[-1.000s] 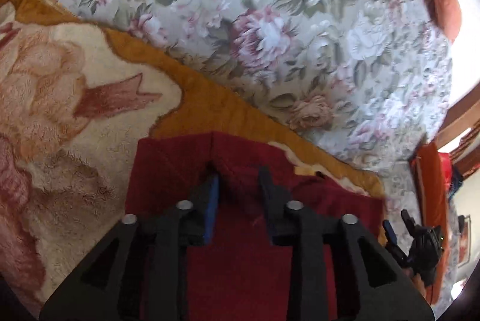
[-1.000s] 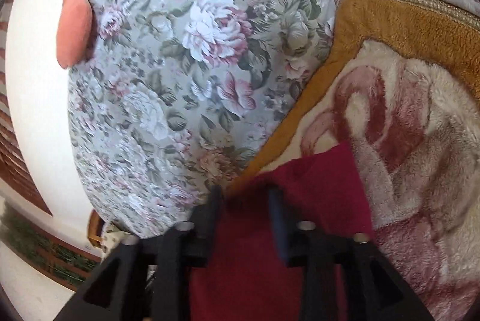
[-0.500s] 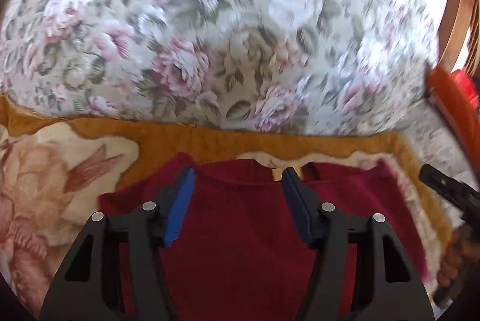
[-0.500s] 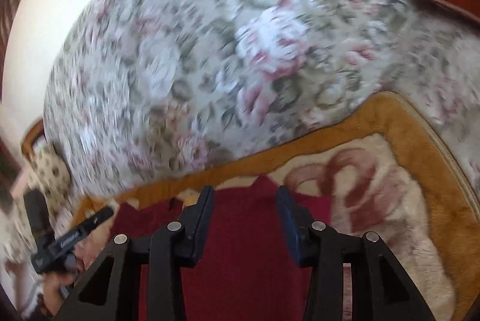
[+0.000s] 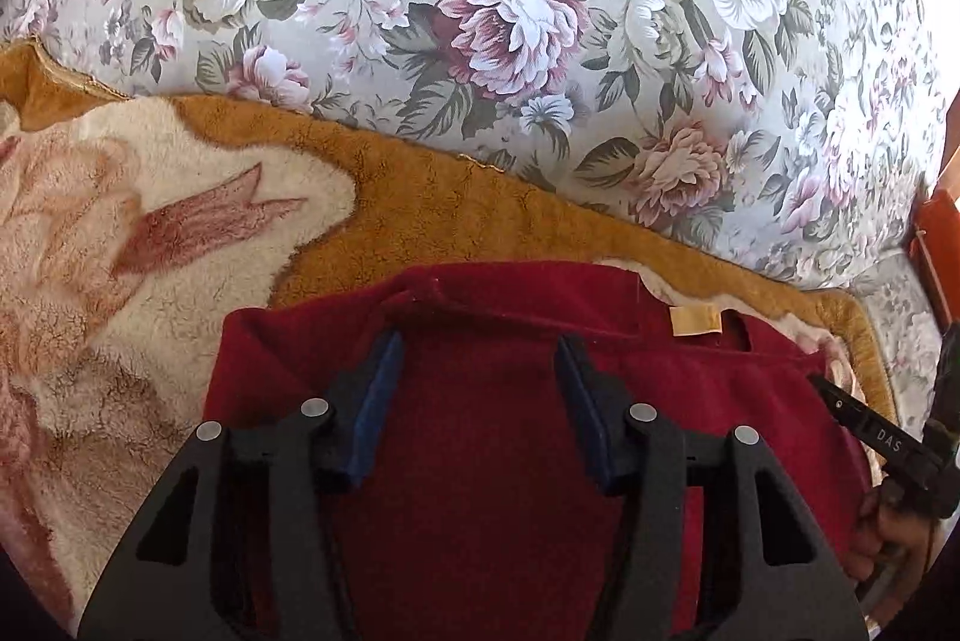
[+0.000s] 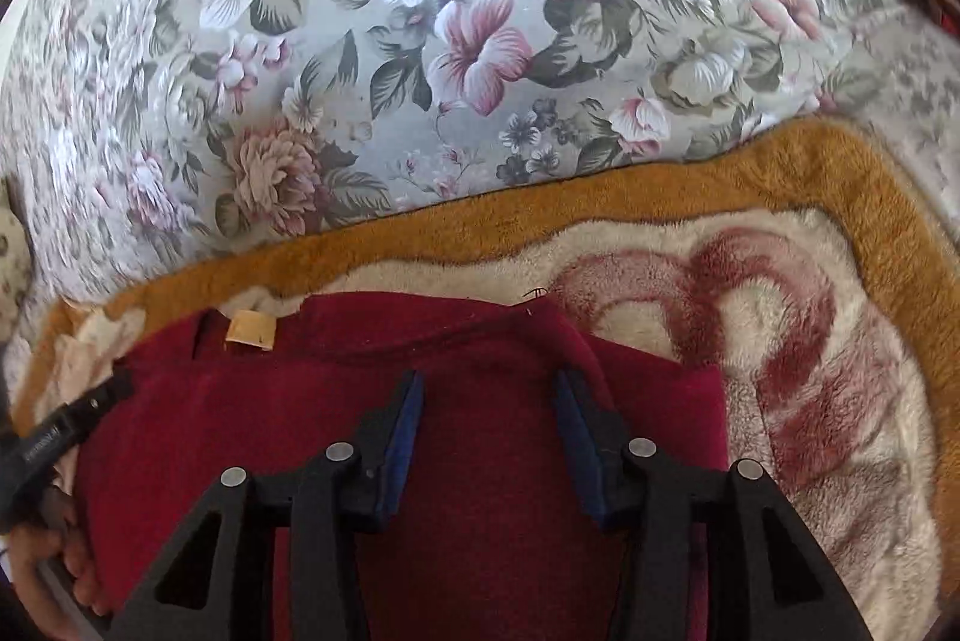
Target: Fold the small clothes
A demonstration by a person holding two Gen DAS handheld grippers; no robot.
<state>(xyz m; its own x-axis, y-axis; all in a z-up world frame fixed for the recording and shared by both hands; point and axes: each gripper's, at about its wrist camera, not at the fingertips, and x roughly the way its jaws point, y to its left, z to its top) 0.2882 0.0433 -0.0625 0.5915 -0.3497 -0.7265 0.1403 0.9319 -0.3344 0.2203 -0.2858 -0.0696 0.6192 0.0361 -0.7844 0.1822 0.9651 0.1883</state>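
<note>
left tool point(image 5: 474, 377) closing, right tool point(image 6: 487, 413) opening, both gaped over cloth, nothing pinched | maroon garment point(image 5: 480, 461) lay flat on plush blanket point(image 5: 420, 209), tan label point(image 5: 695, 322) at far edge | risk, I judged: pads snagging blanket pile with hem | floral bedspread point(image 5: 510, 11) beyond

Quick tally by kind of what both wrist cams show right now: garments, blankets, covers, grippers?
Dark red garment, with a tan label: 1
Plush blanket with orange border: 1
Floral bedcover: 1
Grippers: 2, left gripper closing, right gripper opening, nothing pinched
Total: 5
</note>
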